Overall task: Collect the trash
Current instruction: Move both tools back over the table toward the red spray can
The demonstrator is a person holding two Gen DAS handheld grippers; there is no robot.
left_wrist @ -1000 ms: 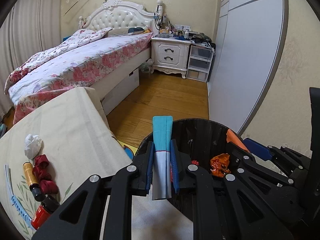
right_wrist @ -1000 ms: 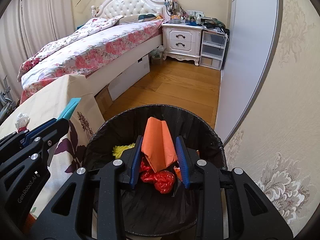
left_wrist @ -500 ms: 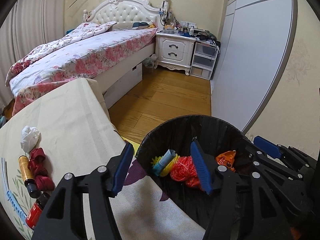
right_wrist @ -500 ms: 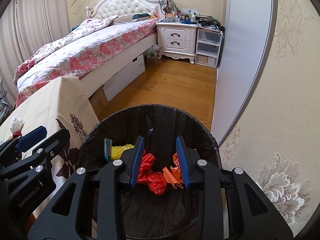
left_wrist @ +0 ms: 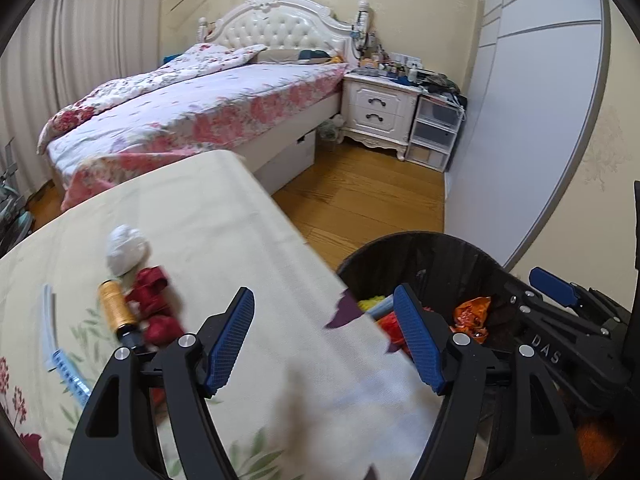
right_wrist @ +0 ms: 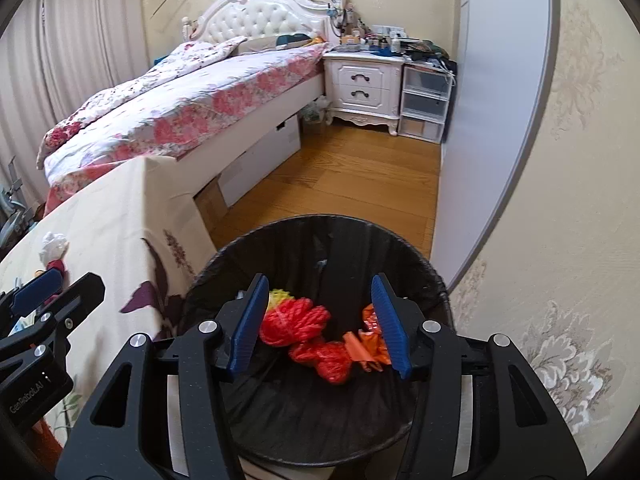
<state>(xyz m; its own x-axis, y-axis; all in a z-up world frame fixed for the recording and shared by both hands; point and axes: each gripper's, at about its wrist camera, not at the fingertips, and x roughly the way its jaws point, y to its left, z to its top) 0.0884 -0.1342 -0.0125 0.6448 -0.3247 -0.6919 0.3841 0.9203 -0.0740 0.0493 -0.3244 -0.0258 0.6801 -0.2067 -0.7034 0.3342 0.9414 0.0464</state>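
Both grippers have let their folded papers fall into the bin, and the left has swung back over the surface.

Left gripper [left_wrist: 324, 340] hangs empty, jaws opening, above the surface's [left_wrist: 224, 216] bin-side edge; right gripper [right_wrist: 320, 324] empty, jaws opening, over the black bin [right_wrist: 400, 240]; remaining trash lies ahead-left of the left gripper, which is nearer: red scraps [left_wrist: 154, 304], white wad [left_wrist: 126, 250], gold-capped bottle [left_wrist: 116, 310] pointing away; blurred, bottle's base hidden behind the finger.

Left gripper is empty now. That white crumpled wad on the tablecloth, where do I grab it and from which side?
Take the white crumpled wad across its rounded middle, coming from above on its far, open side: the red crumpled piece touches its near edge. The left gripper, jaws opening and empty, looks wide enough.
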